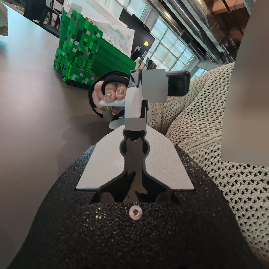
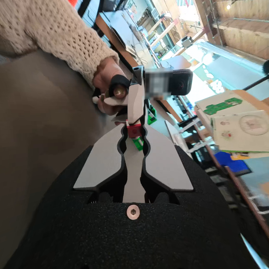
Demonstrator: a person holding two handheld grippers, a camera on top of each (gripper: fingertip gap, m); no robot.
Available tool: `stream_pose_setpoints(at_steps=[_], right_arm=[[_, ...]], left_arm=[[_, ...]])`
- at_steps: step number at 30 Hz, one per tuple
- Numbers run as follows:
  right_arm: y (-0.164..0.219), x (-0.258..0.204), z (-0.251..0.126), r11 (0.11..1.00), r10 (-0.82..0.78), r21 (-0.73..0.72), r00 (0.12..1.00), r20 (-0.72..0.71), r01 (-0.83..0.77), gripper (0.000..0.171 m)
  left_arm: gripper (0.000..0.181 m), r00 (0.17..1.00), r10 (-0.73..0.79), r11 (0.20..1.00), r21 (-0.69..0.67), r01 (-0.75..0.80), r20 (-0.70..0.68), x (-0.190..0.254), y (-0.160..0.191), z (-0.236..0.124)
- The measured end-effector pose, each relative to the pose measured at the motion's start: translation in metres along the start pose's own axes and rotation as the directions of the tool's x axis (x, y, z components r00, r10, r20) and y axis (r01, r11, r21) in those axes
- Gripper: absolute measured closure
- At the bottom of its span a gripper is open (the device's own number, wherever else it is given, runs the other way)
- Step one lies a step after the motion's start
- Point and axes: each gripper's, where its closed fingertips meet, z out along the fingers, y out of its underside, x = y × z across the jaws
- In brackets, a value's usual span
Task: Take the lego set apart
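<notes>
Slippage is my worry: right gripper (image 2: 133, 131) pinches a small red-white-and-green lego chunk (image 2: 134, 133) by its tips, left gripper (image 1: 134, 134) nearly closed on it too, though its hold's unclear. Big green blocky lego figure (image 1: 77, 48) sits at 11 o'clock on the grey table (image 1: 29, 101); uneven pulling could fling bricks.

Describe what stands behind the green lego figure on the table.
Behind the green lego figure stands a green container with white sheets above it. The figure covers the container's left part; its inside cannot be seen.
</notes>
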Motion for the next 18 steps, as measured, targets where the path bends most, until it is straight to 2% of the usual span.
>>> stream_pose_setpoints(at_steps=[7,15,18], right_arm=[[-0.01,0.001,-0.005,0.963,0.247,0.086,0.963,0.112,-0.257,0.153],[-0.015,0.003,-0.007,0.896,0.399,0.127,0.897,0.189,-0.426,0.152],[-0.016,0.003,-0.008,0.886,0.41,0.142,0.89,0.2,-0.44,0.151]], left_arm=[[0.163,0.994,0.105,0.994,0.013,-0.105,0.012,0.007,-0.004,0.002],[0.162,0.986,0.161,0.986,0.028,-0.162,0.032,0.009,-0.007,0.003],[0.162,0.99,0.142,0.989,0.028,-0.142,0.026,0.009,-0.007,0.003]])
